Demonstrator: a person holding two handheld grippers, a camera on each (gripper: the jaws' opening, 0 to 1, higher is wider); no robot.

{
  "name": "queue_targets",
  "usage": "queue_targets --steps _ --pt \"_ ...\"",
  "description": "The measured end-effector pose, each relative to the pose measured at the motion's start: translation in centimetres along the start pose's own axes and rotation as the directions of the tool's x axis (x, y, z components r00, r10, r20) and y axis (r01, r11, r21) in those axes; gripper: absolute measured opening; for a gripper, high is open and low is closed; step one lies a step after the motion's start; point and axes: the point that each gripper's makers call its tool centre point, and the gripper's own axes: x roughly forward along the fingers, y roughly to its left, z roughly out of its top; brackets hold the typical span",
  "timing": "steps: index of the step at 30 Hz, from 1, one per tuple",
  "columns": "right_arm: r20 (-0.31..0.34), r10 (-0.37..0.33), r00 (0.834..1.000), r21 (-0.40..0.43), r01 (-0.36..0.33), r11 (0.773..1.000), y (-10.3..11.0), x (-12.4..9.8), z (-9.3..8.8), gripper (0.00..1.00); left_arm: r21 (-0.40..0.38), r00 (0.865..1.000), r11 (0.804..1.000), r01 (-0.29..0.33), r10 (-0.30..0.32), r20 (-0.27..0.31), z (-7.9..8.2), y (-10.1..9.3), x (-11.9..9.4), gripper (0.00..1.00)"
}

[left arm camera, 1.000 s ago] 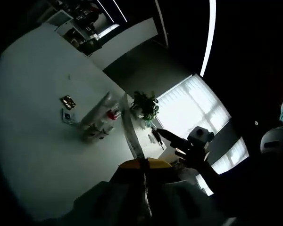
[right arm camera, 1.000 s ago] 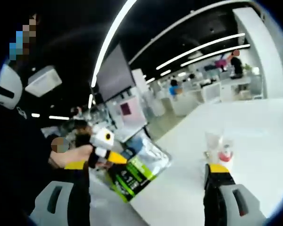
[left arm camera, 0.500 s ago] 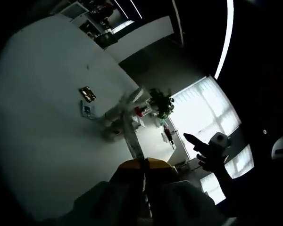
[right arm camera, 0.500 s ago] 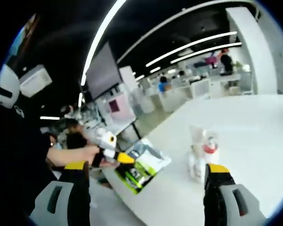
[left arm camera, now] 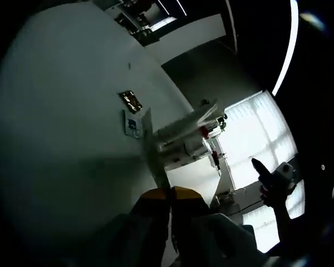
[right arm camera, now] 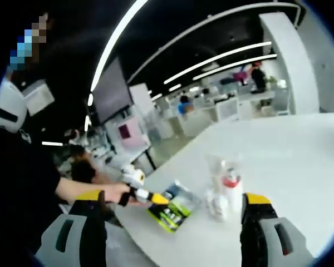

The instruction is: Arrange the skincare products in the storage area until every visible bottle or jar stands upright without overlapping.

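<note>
A: What has moved since a second ago?

B: In the right gripper view the cluster of bottles sat behind the right jaw tip; now it stands between the jaws, clear of both. The flat pouch has dropped from the air near the surface's edge to low over the white surface.

A: How do the bottles look?

B: Pale, translucent, a few of them upright and close together, one with a red cap. They are too blurred to count or to tell whether they touch. In the left gripper view the same group looks tipped, but the camera is rolled.

A: And the pouch?

B: Silvery, with a green and black label. The left hand-held gripper has its yellow tips closed on the pouch's edge; in its own view the two jaws meet with a thin sheet edge pinched between them.

A: The right hand-held gripper?

B: The right hand-held gripper has its jaws wide apart, with nothing between them. It also appears at the right of the left gripper view.

A: Anything else nearby?

B: Two small flat packets lie on the surface beside the bottles. Beyond is an open office with desks, people and ceiling light strips.
</note>
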Motion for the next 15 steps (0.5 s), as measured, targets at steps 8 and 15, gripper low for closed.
queue_targets --steps 8,15 --pt "-0.021 -0.027 0.999 0.018 0.028 0.999 -1.9 0.8 -0.1 0.99 -0.062 0.999 0.998 -0.033 0.034 0.015 1.4 1.8 1.7 0.0" --pt "-0.017 -0.025 1.0 0.022 0.025 0.999 -2.7 1.5 0.2 0.99 -0.069 0.999 0.996 -0.048 0.05 0.021 2.8 2.7 2.6 0.0"
